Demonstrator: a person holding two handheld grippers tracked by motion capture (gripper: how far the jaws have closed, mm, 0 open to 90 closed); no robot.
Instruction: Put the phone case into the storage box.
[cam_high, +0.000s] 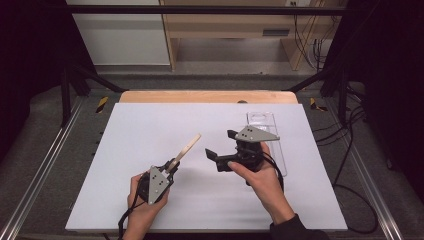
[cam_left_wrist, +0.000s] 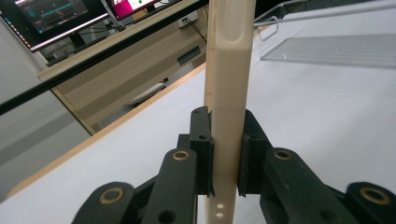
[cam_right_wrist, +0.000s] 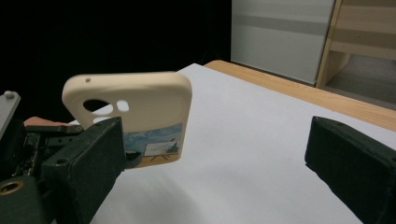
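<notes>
While the left gripper clamps it, the cream phone case shows camera cutouts.

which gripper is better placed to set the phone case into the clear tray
Left, probably: the left gripper already clamps the phone case; the right gripper is open and empty, though nearer the clear tray.

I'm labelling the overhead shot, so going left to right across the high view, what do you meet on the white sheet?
Left gripper → cream phone case it clamps → right gripper, open → clear plastic tray.
</notes>
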